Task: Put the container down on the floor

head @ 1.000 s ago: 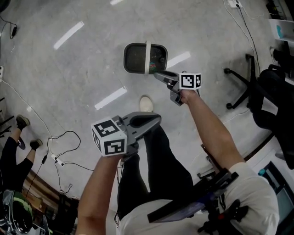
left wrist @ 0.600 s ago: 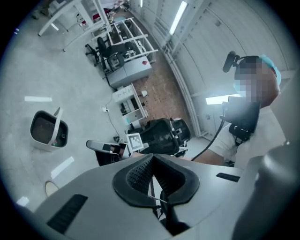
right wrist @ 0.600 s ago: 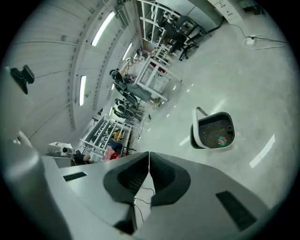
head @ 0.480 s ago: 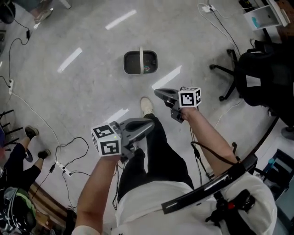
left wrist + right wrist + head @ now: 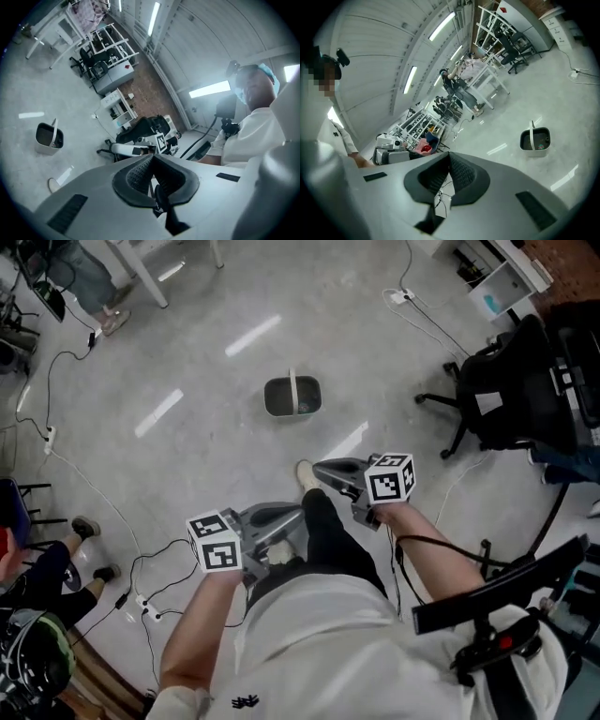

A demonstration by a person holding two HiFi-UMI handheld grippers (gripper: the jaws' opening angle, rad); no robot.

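Well, the container (image 5: pixel 292 397) stands on the floor (image 5: pixel 216 460), well clear of left gripper (image 5: pixel 289 516) and right gripper (image 5: pixel 325 468), both pinched together on nothing; a stray step forward could tip it.

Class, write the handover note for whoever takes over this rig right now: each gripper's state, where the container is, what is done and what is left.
Left gripper: jaws together, nothing between them, held well above the floor.
Right gripper: jaws together, empty, also held high.
Grey rectangular plastic container with a white handle: stands upright on the pale concrete floor, ahead of the person's white shoe, clear of both grippers.
Done: the container is down on the floor and let go.
Left: nothing for this job, as far as the views show.
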